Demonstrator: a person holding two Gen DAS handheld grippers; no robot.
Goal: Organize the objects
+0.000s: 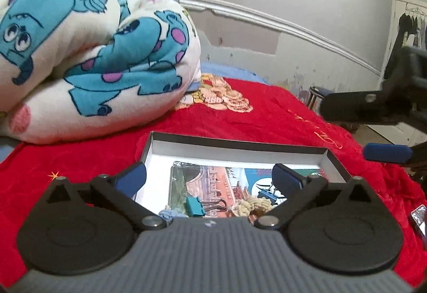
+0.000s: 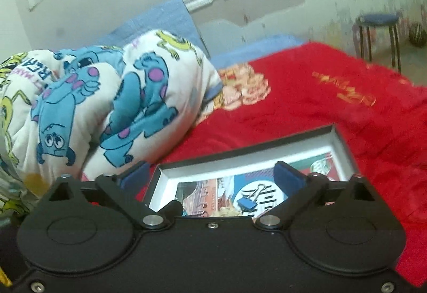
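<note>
- Viewing from the left wrist: the left gripper has its blue-padded fingers spread wide with nothing between the pads.
- Below and between those fingers sits a shallow open box with dark outer walls and a white inside, resting on a red blanket on the bed.
- Inside the box, between the fingers: picture cards, a teal binder clip, a smaller blue binder clip, a beige fuzzy item and a pale blue fuzzy item.
- Left of and beyond the fingers lies a folded white quilt printed with blue monsters.
- Far right, the right gripper shows, fingers apart.
- Viewing from the right wrist: the right gripper has its fingers fully apart, empty.
- Box lies below, spanning the finger gap and extending right; the blue binder clip rests on cards between the fingers.
- Quilt lies to the left; a stool stands beyond at right.
</note>
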